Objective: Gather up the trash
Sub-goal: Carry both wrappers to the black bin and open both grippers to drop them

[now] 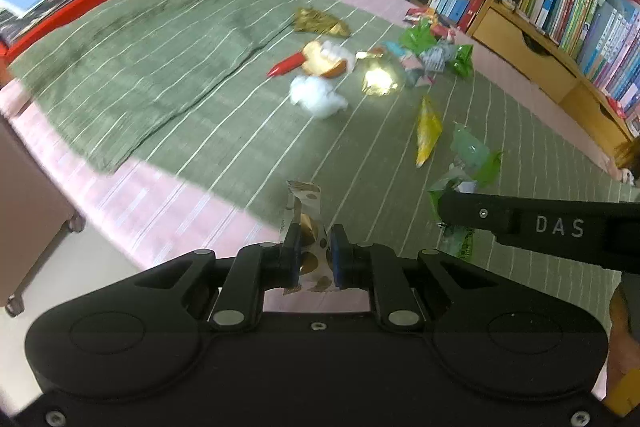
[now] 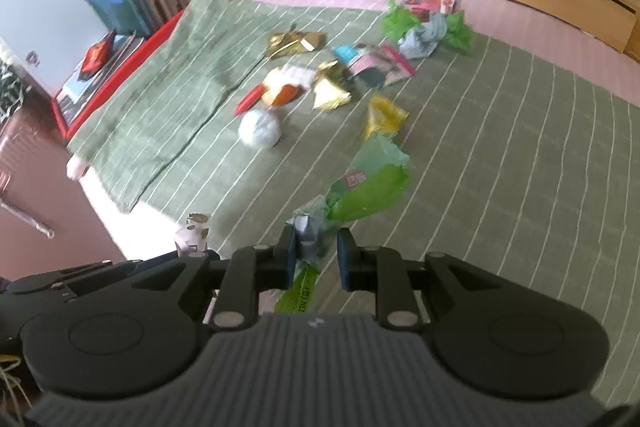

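Two pieces of trash are in my jaws at once. My left gripper [image 1: 316, 247] is clamped on a crinkled white wrapper with brown spots [image 1: 306, 223], which stands up between the blue pads. To its right, my right gripper [image 2: 316, 255] pinches a crumpled green plastic wrapper [image 2: 368, 187], though the grip seems to catch only its twisted grey-white tail against the left pad; the blur makes that hard to confirm.

Left of centre and farther off on the green striped blanket [image 1: 140, 67] lie a red pen-like stick [image 1: 286, 65], a white tissue ball [image 1: 318, 97] and a gold foil scrap [image 1: 376, 81]; a yellow pouch [image 1: 428, 131] lies right of them.

My worry is the green wrapper: held by so little, its loose body could slip free as I carry it. Slick foil may also slide.
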A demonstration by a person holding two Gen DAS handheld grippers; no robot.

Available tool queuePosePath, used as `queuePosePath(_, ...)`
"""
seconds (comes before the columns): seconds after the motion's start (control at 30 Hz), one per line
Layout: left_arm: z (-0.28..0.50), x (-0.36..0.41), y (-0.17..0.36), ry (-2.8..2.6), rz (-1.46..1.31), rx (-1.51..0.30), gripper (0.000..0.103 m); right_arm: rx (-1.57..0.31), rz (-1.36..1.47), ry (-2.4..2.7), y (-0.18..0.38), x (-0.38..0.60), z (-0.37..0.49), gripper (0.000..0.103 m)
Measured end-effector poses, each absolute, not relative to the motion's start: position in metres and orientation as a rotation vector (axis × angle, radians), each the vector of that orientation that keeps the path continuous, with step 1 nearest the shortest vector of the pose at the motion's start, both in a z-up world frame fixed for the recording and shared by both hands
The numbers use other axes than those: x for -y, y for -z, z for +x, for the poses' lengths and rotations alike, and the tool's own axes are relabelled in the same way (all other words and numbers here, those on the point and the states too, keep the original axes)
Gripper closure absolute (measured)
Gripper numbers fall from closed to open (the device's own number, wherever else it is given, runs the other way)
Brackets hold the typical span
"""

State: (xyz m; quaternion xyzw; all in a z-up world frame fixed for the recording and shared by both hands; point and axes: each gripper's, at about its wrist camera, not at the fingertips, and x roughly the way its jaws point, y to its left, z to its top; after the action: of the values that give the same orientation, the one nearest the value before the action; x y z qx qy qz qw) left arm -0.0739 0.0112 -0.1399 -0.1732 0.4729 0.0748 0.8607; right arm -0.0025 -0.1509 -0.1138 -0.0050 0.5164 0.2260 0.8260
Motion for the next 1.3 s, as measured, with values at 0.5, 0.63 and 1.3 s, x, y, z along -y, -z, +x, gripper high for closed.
queuePosePath(0.5, -0.175, -0.046, 0.148, -0.227, -0.371, -1.054, 0.089, -1.145, -0.079, -0.58, 0.121, 0.105, -0.093, 0.078)
queuePosePath(0.63, -0.199, -0.058, 0.156, -0.25, -0.383, -1.068, 0.089, -1.176, -0.109, -0.632, 0.128, 0.09, -0.117, 0.078)
queuePosePath(1.3, -0.251, -0.094, 0.205, -0.327, -0.469, -1.17, 0.089, -1.284, -0.312, -0.851, 0.184, 0.033, -0.159, 0.078)
